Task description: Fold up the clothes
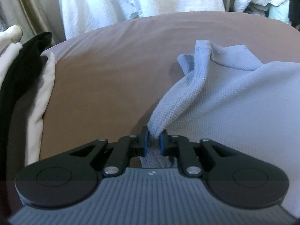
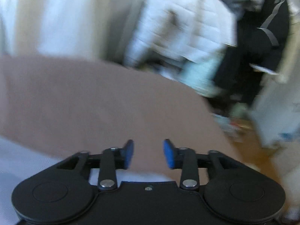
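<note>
The left tool (image 1: 153,139) pinches a bunched fold of a pale blue waffle-knit garment (image 1: 234,101) over a brown-covered surface (image 1: 105,86). The right tool (image 2: 149,153) hangs empty, blue pads (image 2: 169,154) apart.

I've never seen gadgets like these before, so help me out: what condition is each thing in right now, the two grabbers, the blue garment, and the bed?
left gripper: shut on a bunched fold of the garment.
light blue waffle-knit garment: crumpled, not folded, lying on the sheet, one edge pinched.
right gripper: open, nothing between its blue pads.
brown sheet: spread fairly smooth, few creases.
black cloth: draped at the left edge.
</note>
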The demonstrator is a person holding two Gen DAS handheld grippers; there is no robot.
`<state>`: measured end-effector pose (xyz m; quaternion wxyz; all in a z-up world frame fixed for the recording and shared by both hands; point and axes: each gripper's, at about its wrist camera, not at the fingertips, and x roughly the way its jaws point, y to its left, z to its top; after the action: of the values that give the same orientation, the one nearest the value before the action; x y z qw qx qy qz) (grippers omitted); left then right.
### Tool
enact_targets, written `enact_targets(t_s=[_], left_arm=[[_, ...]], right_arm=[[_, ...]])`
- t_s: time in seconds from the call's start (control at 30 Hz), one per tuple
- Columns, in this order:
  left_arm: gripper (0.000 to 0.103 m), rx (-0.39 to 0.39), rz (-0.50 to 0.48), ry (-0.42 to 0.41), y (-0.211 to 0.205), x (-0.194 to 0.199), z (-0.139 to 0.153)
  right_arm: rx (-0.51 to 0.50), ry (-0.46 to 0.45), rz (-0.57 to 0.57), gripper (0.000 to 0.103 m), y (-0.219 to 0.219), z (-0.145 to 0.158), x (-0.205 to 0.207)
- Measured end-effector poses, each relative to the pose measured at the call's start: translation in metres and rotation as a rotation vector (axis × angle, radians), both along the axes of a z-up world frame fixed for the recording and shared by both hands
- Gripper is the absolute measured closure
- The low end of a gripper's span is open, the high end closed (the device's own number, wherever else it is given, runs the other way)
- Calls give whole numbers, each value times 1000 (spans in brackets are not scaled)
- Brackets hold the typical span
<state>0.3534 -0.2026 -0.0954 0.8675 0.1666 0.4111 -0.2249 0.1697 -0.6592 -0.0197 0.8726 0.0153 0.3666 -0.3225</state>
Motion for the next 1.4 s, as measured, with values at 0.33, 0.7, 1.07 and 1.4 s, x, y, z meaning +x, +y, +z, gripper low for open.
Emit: enact_targets(t_s=[0.33,0.7,1.07,1.4], left_arm=[[64,-150,-15,72,19,37,-8],[99,-84,-69,68,7,31,-11],[75,-33,106,-46,12,39,-4],[41,-58,130,133,95,-46,-12]], right_arm=[[637,-10,388,45,105,-15,140],[408,31,466,99,180,-52,190],[172,-192,275,85,135,19,175],[245,-63,172,36,136,-6,-2]])
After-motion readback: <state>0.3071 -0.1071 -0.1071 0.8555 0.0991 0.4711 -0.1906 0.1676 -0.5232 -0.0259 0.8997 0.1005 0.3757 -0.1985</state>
